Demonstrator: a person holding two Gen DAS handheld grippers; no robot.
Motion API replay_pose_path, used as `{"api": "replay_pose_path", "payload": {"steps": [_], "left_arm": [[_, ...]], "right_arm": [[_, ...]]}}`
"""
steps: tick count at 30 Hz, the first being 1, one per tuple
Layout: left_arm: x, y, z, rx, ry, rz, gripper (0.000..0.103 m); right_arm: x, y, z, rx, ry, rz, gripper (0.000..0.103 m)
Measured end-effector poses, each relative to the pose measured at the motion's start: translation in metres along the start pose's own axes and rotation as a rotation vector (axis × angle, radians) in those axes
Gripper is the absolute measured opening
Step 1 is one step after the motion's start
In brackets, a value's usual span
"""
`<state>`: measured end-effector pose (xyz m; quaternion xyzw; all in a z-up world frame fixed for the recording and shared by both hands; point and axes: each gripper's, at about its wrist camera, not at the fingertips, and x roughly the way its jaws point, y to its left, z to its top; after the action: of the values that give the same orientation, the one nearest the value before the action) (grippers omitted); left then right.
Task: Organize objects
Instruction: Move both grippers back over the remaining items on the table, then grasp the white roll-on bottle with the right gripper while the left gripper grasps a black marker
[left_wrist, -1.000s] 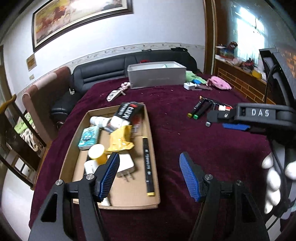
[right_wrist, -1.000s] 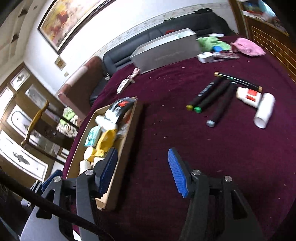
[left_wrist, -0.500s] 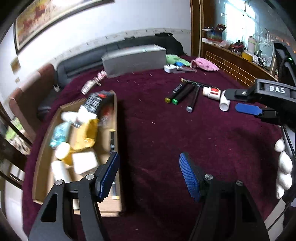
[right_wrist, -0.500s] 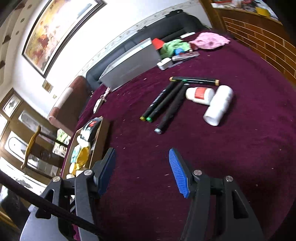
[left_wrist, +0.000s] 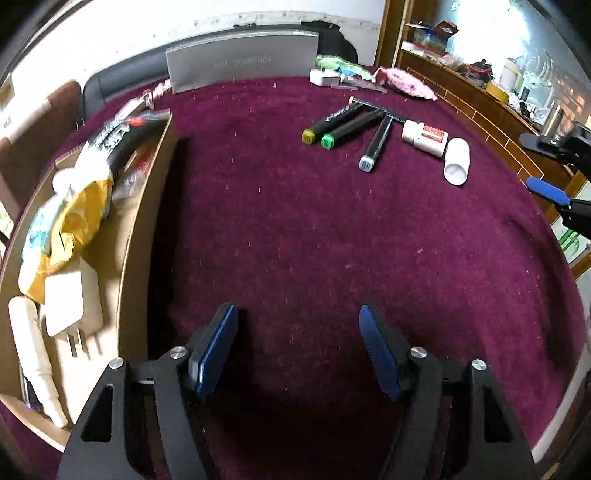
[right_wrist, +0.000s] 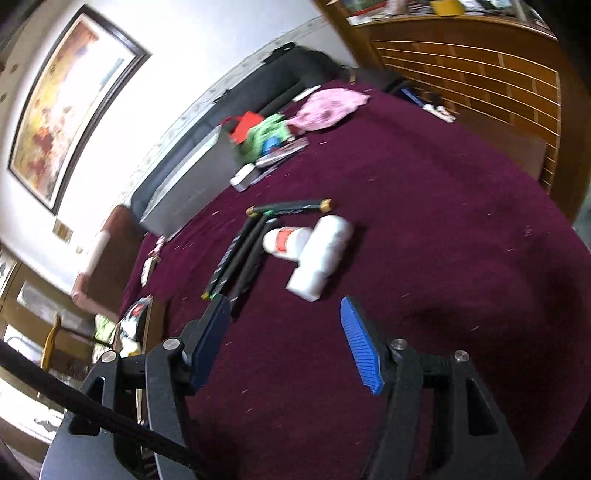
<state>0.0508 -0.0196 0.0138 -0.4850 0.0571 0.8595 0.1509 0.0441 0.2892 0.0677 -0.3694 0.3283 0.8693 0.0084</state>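
Maroon cloth covers the bench (left_wrist: 332, 258), and both pairs of tongs hang over bare stretches of it with nothing between their blue pads. The left tongs (left_wrist: 297, 347) are opening, jaws apart and empty; the right tongs (right_wrist: 284, 339) are opening too, equally empty.

What remains to be tidied lies ahead of both. Beyond the right tongs, closest to them, sits a white cylinder (right_wrist: 319, 254) on its side, touching a white bottle with a red label (right_wrist: 286, 240) just past it. Left of those, three dark markers (right_wrist: 236, 258) lie side by side, their near ends just beside the right tongs' left pad, and a fourth marker (right_wrist: 291, 206) lies crosswise at their far ends. From the left tongs the same group is well ahead and to the right: markers (left_wrist: 351, 123), bottle (left_wrist: 424, 136), cylinder (left_wrist: 457, 160). The cardboard tray (left_wrist: 136, 258), already holding a charger, packets and tubes, runs along the left tongs' left side.

The step looks like a reach by the right tongs for the cylinder or a marker, to be carried to the tray. To do it well:

- Choose one item; the cylinder and bottle touch, so a careless approach would likely nudge both.
- Straddle the cylinder across its round body, pads on the curved sides, since it will probably roll if pushed along the cloth.
- For a marker, take the outermost one near mid-length, so the neighbours stay put.
- Keep the left tongs clear of the tray's wall.
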Motion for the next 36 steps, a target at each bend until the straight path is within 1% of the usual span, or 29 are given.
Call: {"api": "replay_pose_path", "payload": {"steps": [2, 4, 5, 7, 9, 10, 12, 14, 18, 23, 24, 26, 28, 31, 33, 35, 36], "left_arm": [[0.000, -0.003, 0.000, 0.009, -0.003, -0.001, 0.069], [0.001, -0.004, 0.000, 0.016, -0.008, -0.009, 0.075], [0.001, -0.006, -0.002, 0.026, -0.011, -0.014, 0.080], [0.002, -0.010, -0.002, 0.044, -0.009, -0.007, 0.083], [0.004, -0.012, -0.002, 0.054, -0.003, -0.011, 0.090], [0.005, -0.014, -0.001, 0.059, 0.000, -0.013, 0.092], [0.009, -0.018, 0.000, 0.083, 0.014, -0.010, 0.101], [0.012, -0.023, 0.001, 0.106, 0.022, 0.001, 0.101], [0.012, -0.022, 0.001, 0.102, 0.019, -0.003, 0.101], [0.012, -0.022, 0.000, 0.101, 0.009, 0.000, 0.102], [0.012, -0.022, 0.000, 0.101, 0.008, 0.001, 0.102], [0.012, -0.022, 0.000, 0.103, 0.007, -0.001, 0.102], [0.011, -0.022, 0.000, 0.106, 0.005, -0.003, 0.102], [0.011, -0.022, 0.001, 0.111, 0.011, -0.003, 0.101], [0.010, -0.023, 0.004, 0.109, 0.035, -0.011, 0.101], [0.005, -0.022, 0.008, 0.089, 0.034, -0.060, 0.101], [0.001, -0.023, 0.013, 0.084, 0.017, -0.066, 0.101]], "right_arm": [[0.006, -0.007, 0.004, 0.016, 0.007, -0.015, 0.062], [0.014, -0.010, 0.008, 0.017, 0.013, -0.042, 0.062], [0.019, -0.011, 0.009, 0.011, 0.018, -0.057, 0.062], [0.031, -0.010, 0.014, 0.000, 0.033, -0.086, 0.062], [0.041, -0.008, 0.019, -0.006, 0.041, -0.108, 0.061], [0.045, -0.007, 0.021, -0.010, 0.043, -0.118, 0.061], [0.053, -0.003, 0.026, -0.024, 0.048, -0.151, 0.061], [0.062, 0.002, 0.031, -0.039, 0.058, -0.180, 0.061], [0.082, 0.008, 0.036, -0.058, 0.082, -0.250, 0.061], [0.100, 0.011, 0.033, -0.050, 0.092, -0.303, 0.048], [0.105, 0.010, 0.032, -0.046, 0.099, -0.307, 0.044], [0.106, 0.011, 0.030, -0.048, 0.080, -0.317, 0.040], [0.105, 0.010, 0.028, -0.055, 0.076, -0.307, 0.032], [0.097, 0.001, 0.026, -0.021, 0.063, -0.261, 0.032], [0.089, -0.006, 0.022, -0.003, 0.051, -0.237, 0.032], [0.083, -0.010, 0.018, -0.006, 0.037, -0.214, 0.032], [0.080, -0.012, 0.015, -0.011, 0.030, -0.200, 0.032]]}}
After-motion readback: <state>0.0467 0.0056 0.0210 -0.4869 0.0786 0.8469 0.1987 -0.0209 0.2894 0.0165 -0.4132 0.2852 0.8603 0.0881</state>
